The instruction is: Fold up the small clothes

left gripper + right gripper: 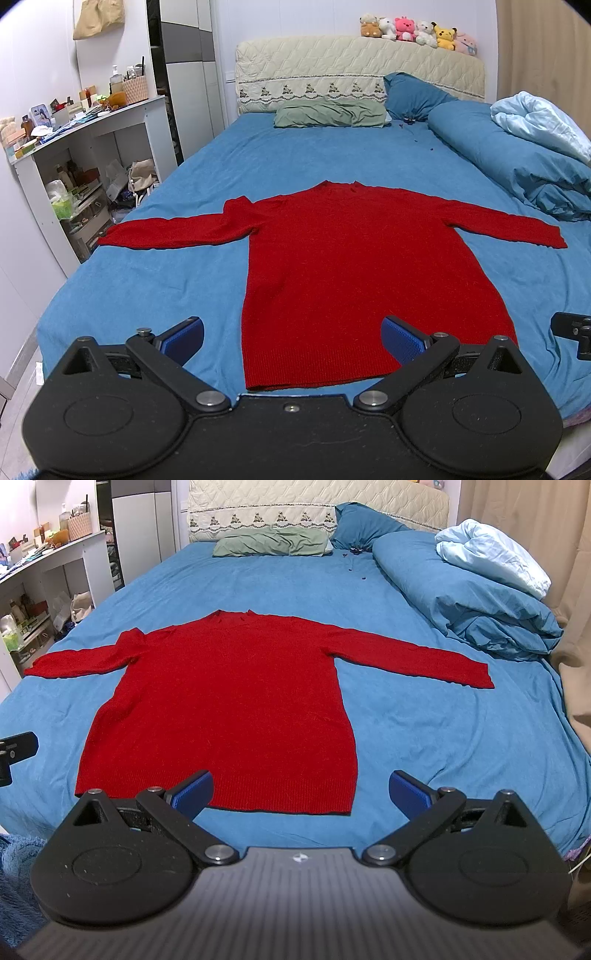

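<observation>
Left gripper [291, 338] and right gripper [301, 788] spread wide, empty, above sweater [354, 266] hem; plush toys [417, 31] in left view only.

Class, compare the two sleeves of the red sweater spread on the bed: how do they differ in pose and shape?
The red sweater's left sleeve has a bunched fold at the shoulder; the right sleeve lies smooth there. The left sleeve's cuff reaches the edge of the bed; the right sleeve's cuff stops well inside it, on the blue sheet. Both are stretched outward, flat and unfolded, and neither open gripper touches them.
</observation>
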A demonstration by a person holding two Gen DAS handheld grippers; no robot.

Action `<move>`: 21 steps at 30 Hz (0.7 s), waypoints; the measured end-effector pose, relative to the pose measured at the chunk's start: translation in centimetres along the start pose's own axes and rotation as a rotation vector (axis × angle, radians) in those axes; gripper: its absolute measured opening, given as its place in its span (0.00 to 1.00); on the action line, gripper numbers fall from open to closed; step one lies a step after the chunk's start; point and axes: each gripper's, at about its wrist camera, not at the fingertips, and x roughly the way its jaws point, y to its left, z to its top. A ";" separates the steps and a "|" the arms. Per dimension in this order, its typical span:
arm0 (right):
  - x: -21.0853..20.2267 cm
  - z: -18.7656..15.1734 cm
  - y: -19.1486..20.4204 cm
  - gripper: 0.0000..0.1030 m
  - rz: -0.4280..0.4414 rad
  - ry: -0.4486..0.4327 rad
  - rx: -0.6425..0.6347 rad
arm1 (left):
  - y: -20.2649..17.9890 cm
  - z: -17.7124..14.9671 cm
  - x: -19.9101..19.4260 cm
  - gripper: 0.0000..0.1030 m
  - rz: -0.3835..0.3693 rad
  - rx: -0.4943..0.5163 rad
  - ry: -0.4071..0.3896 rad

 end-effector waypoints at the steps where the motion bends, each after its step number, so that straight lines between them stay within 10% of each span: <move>1: 0.0 0.0 0.0 1.00 0.000 0.000 0.000 | 0.0 0.0 0.0 1.00 0.000 0.000 0.000; 21: -0.4 0.3 0.5 1.00 0.009 -0.002 -0.006 | 0.0 0.0 -0.1 1.00 0.000 0.001 -0.001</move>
